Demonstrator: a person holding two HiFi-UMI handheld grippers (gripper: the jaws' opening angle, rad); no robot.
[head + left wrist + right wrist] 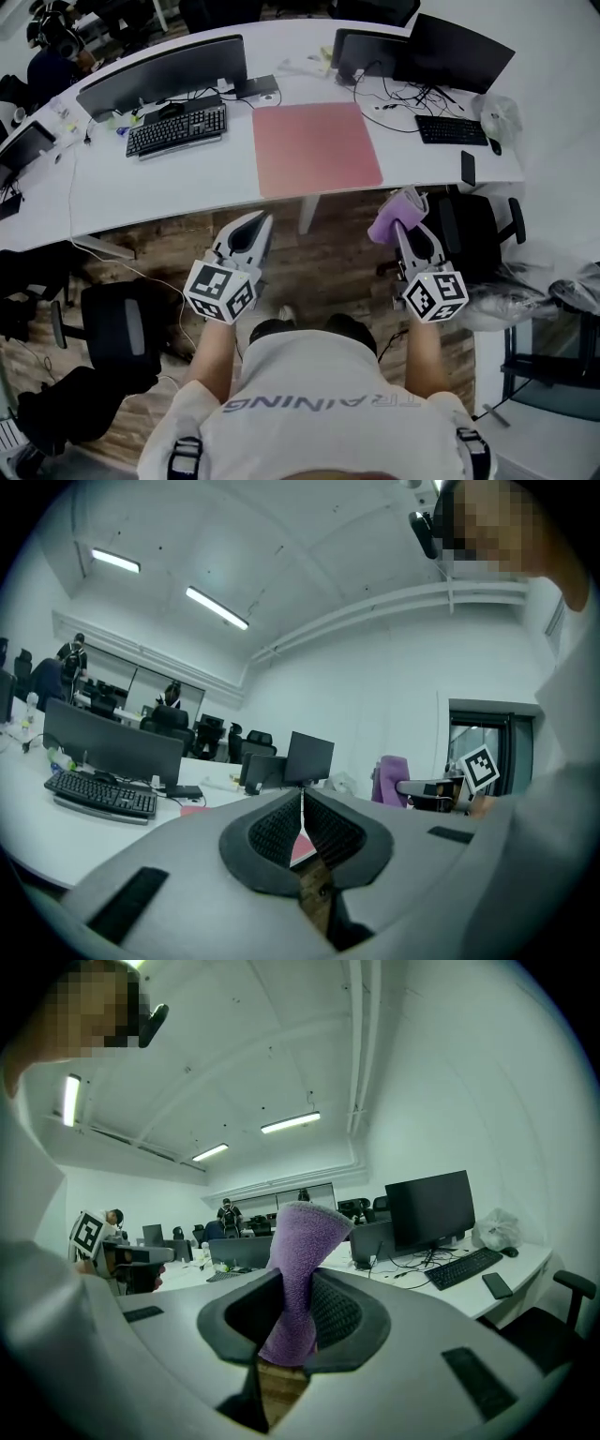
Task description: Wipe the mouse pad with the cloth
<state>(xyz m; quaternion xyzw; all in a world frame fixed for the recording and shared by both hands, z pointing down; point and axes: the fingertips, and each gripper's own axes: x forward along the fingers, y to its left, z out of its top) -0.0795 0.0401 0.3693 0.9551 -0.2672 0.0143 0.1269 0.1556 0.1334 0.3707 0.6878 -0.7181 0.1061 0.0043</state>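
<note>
- Nearest the lens, the person's white shirt [309, 403] is filling the bottom centre of the head view, with both arms reaching forward and up the frame.
- At upper left, one of two black keyboards [176, 129] is lying on the white bench [187, 192]; the second keyboard [451, 129] is sitting at upper right.
- Left of centre, the left tool [255, 225] is hovering short of the bench edge. In its own view, the left tool [302, 803] is showing its jaws pressed together into a thin seam, with nothing between them.
- At upper centre, the single pink mouse pad [317, 148] is lying flat between the keyboards, with nothing touching it. It looks thin and flexible, so it is likely to slide or ripple under a stroke; pinning a near corner would probably help.
- Right of centre, the right tool [408, 230] is clamping the one purple cloth [394, 217] near the bench edge, well short of the pad. Seen close, the cloth [298, 1260] is standing bunched above the jaws. It looks soft and light, and the free end should be doing the wiping.
</note>
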